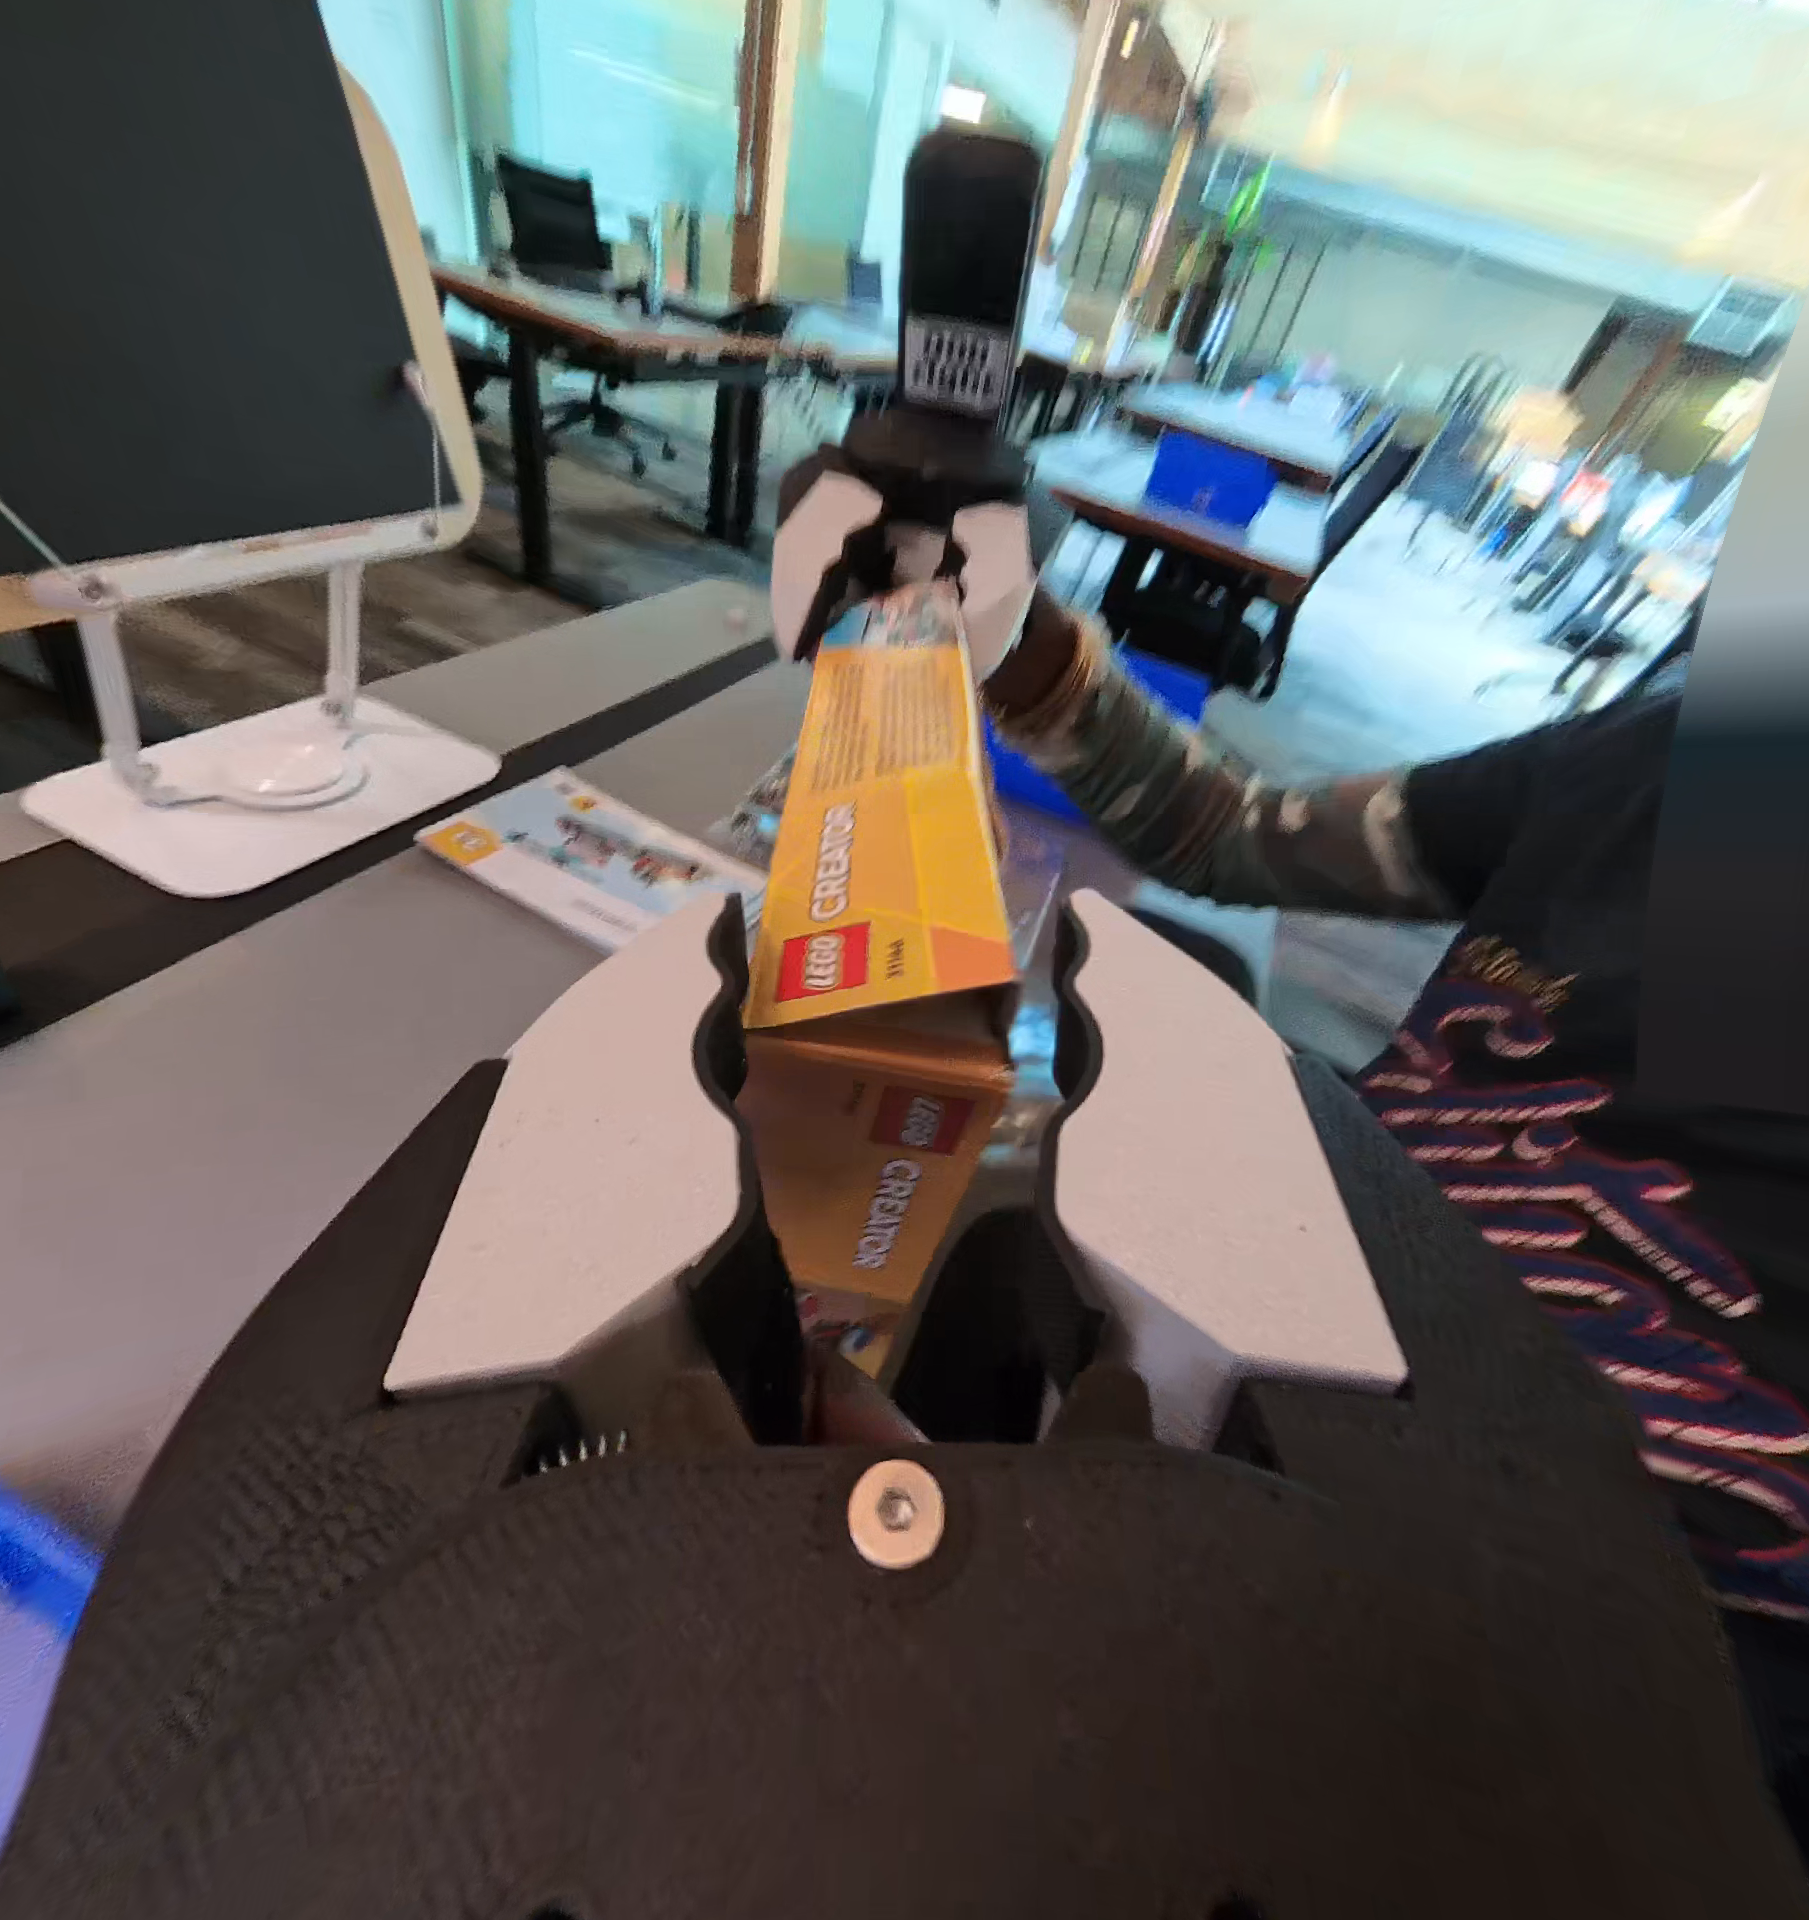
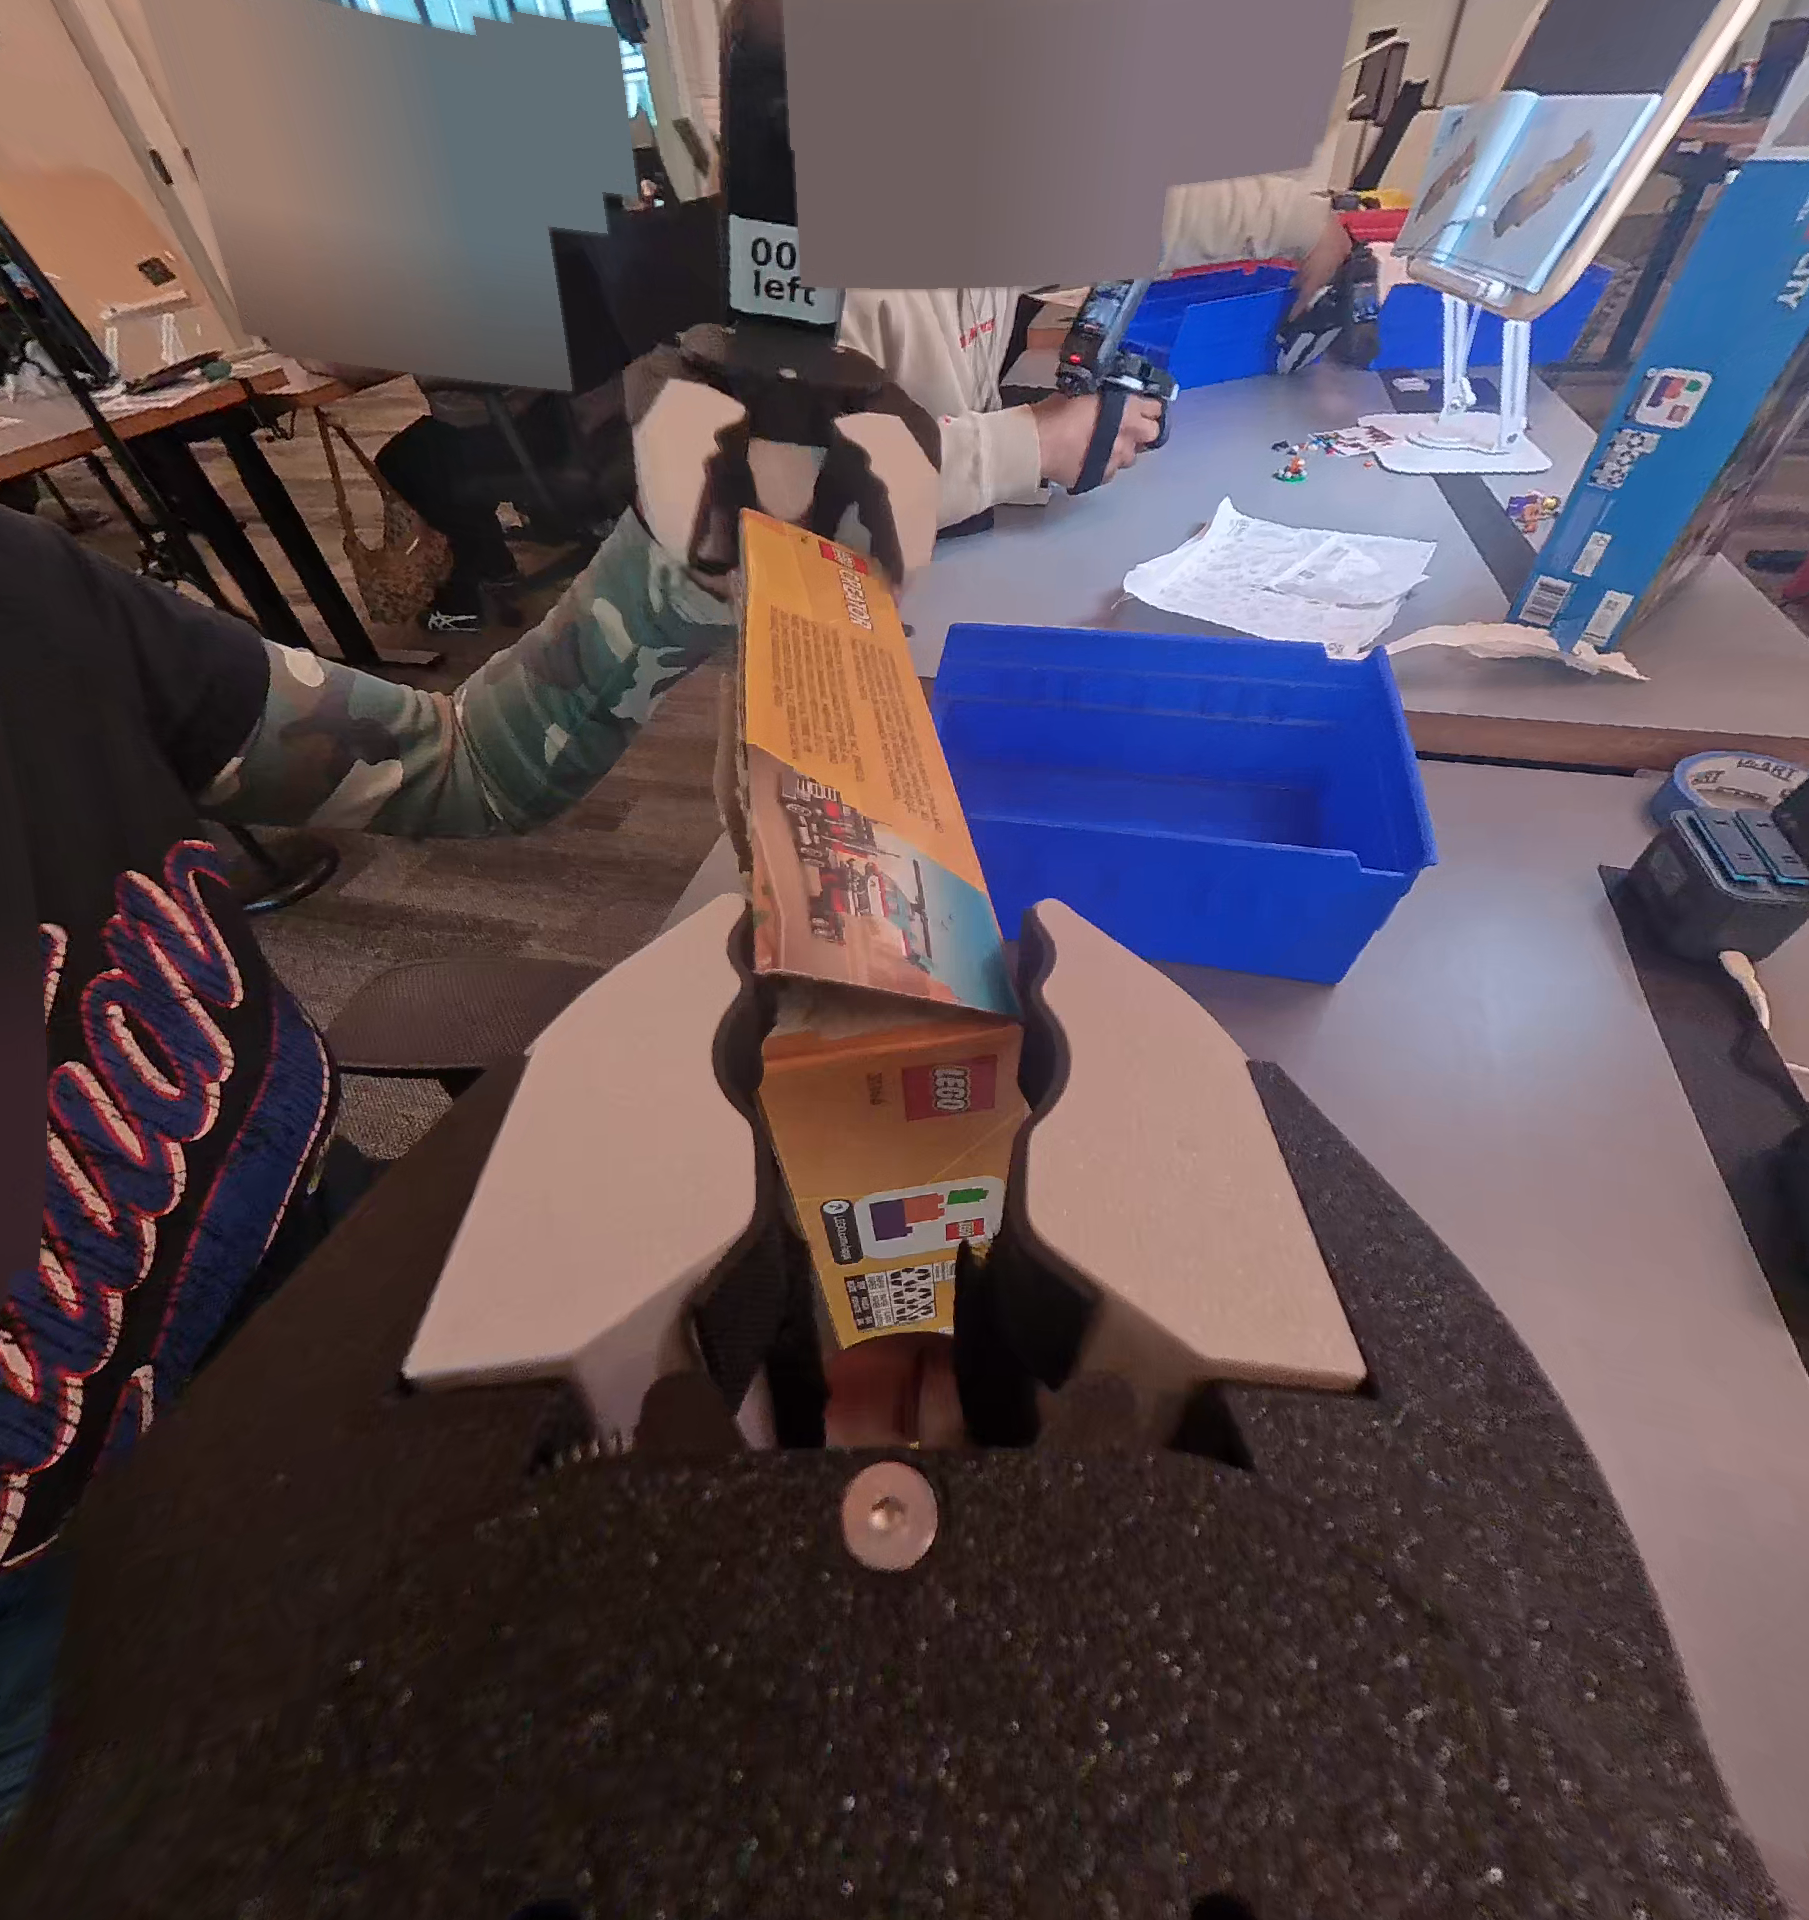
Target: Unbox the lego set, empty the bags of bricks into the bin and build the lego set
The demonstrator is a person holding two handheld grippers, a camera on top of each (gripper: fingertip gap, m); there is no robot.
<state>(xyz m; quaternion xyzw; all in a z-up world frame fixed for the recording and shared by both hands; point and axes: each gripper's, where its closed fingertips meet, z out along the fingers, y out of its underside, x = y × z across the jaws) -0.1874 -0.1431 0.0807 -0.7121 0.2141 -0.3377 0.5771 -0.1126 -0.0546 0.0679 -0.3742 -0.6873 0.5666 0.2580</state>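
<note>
In the left wrist view, the left hand-held gripper [image 1: 895, 997] was closed on one end of the yellow lego box [image 1: 884, 831], its white fingers [image 1: 619, 1143] pressing the narrow sides of the carton. The box was held up in the air above the grey surface [image 1: 204, 1091], stretching away to the right hand-held gripper [image 1: 895, 592], which pinched its far end (that end was blurred, so the exact contact was hard to read). An instruction booklet [image 1: 567, 852] lay flat on the surface to the left of the box, near the white base of a tablet stand [image 1: 256, 790]. A camouflage sleeve [image 1: 1191, 790] reached in from the right behind the far gripper. A blue edge showed at the lower left corner, too blurred to identify.

In the right wrist view, the right hand-held gripper [image 2: 884, 987] was clamped on the near end of the lego box [image 2: 858, 748], and the left hand-held gripper [image 2: 786, 509] gripped the far end. The blue bin [image 2: 1191, 810] sat on the surface [image 2: 1451, 1143] just right of the raised box, its inside bare. Beyond it lay a sheet of printed paper [image 2: 1284, 571], and a taller blue box [image 2: 1710, 416] stood upright at the far right
</note>
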